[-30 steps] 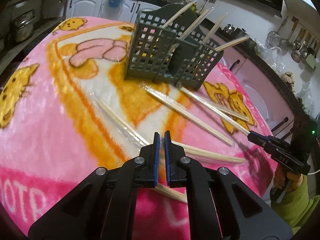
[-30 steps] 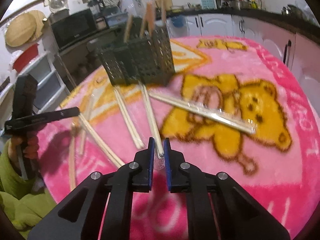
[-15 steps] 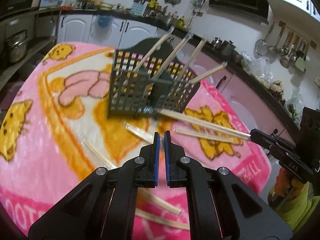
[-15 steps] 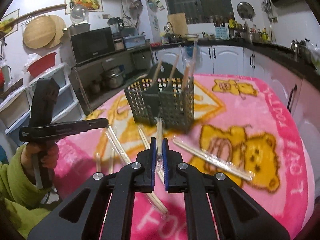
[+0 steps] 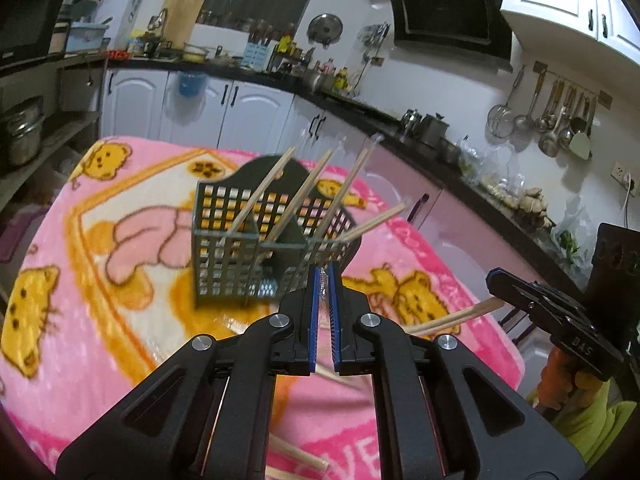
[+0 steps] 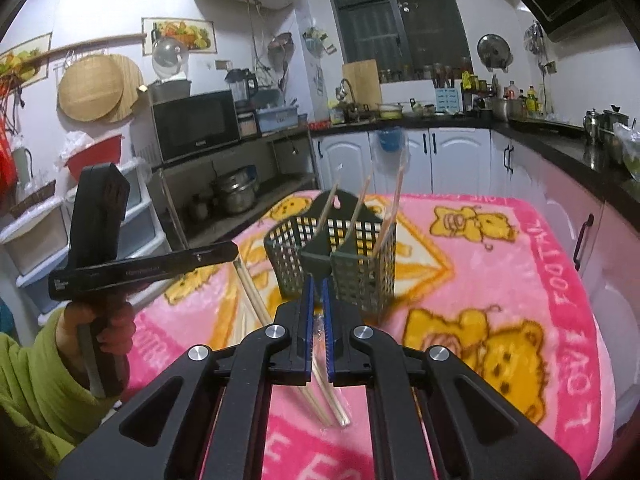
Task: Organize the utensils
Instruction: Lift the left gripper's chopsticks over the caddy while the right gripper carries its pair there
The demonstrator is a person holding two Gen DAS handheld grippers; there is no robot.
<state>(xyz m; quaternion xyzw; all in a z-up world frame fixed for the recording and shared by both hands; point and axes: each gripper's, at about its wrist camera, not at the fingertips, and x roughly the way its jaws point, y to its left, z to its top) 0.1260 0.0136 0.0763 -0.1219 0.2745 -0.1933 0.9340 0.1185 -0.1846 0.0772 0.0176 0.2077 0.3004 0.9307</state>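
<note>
A dark green mesh utensil basket (image 5: 240,256) (image 6: 360,264) stands upright on the pink blanket with several wooden chopsticks (image 5: 344,188) leaning out of it. My left gripper (image 5: 324,280) is shut on a plastic-wrapped chopstick pair (image 6: 252,292), which hangs from its tip (image 6: 234,252) above the blanket. My right gripper (image 6: 316,284) is closing tight on another wrapped chopstick pair (image 5: 452,316), held at its tip (image 5: 494,280) and slanting down to the left. Both grippers hover in front of the basket, slightly above it.
The pink bear-pattern blanket (image 5: 100,340) covers the whole table. Loose chopsticks (image 5: 296,456) lie near its front edge. A hand in a green sleeve (image 6: 100,332) holds the left gripper. White cabinets and a cluttered black counter (image 5: 248,68) ring the table.
Both grippers have lifted off the blanket, each carrying its chopstick pair up toward the height of the basket's rim. The right jaws have narrowed onto their pair.
</note>
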